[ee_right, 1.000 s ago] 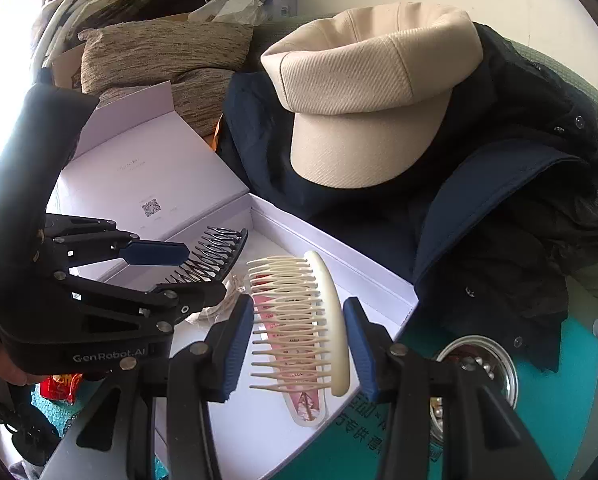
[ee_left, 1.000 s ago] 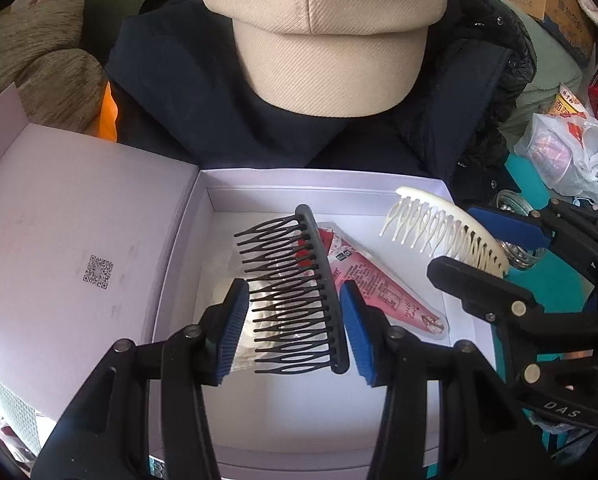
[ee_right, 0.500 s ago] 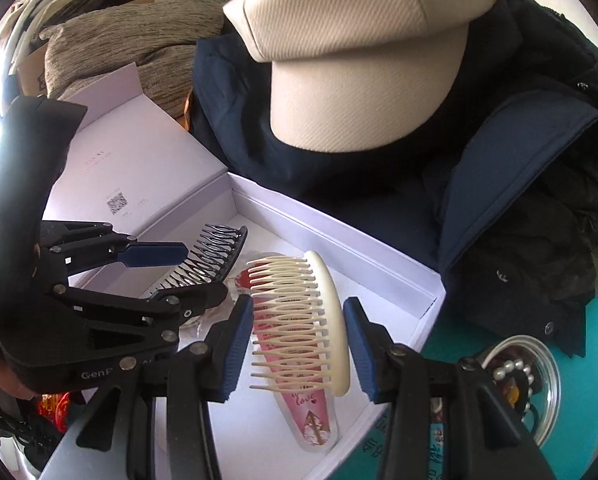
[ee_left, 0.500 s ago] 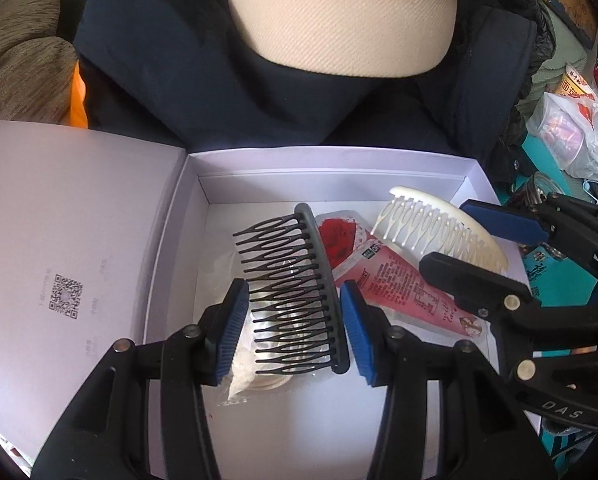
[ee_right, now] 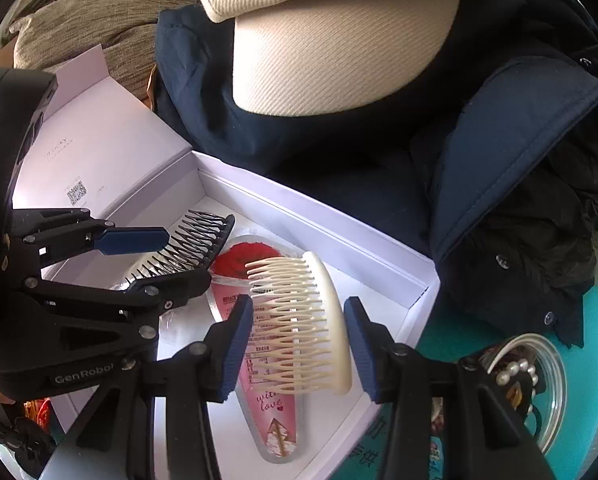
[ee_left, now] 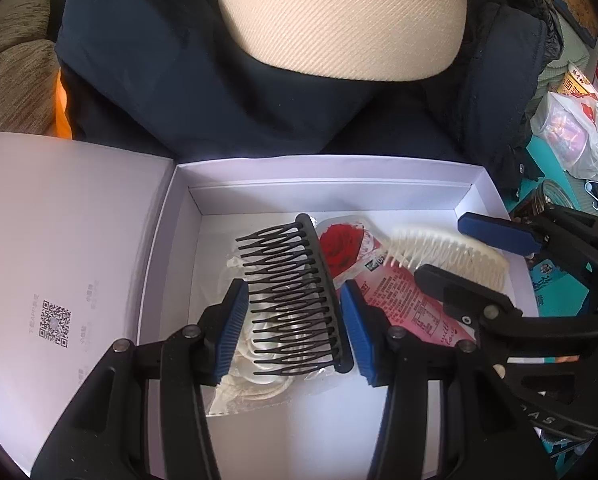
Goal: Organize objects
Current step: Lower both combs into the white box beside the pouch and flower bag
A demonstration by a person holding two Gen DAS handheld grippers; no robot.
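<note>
Left gripper [ee_left: 293,334] is clamping a black comb [ee_left: 295,300]; right gripper [ee_right: 299,344] is clamping a cream comb [ee_right: 303,320], both above the white box [ee_left: 323,172].

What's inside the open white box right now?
Inside the white box lie a pink rose packet and a clear bag of white items. Both held combs hide parts of them.

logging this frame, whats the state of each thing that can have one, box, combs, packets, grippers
white box: open, lid folded flat to the side
black comb: clamped in the left gripper, over the box
cream comb: clamped in the right gripper, over the box
pink rose packet: lying flat in the box
clear packet: lying in the box under the black comb
</note>
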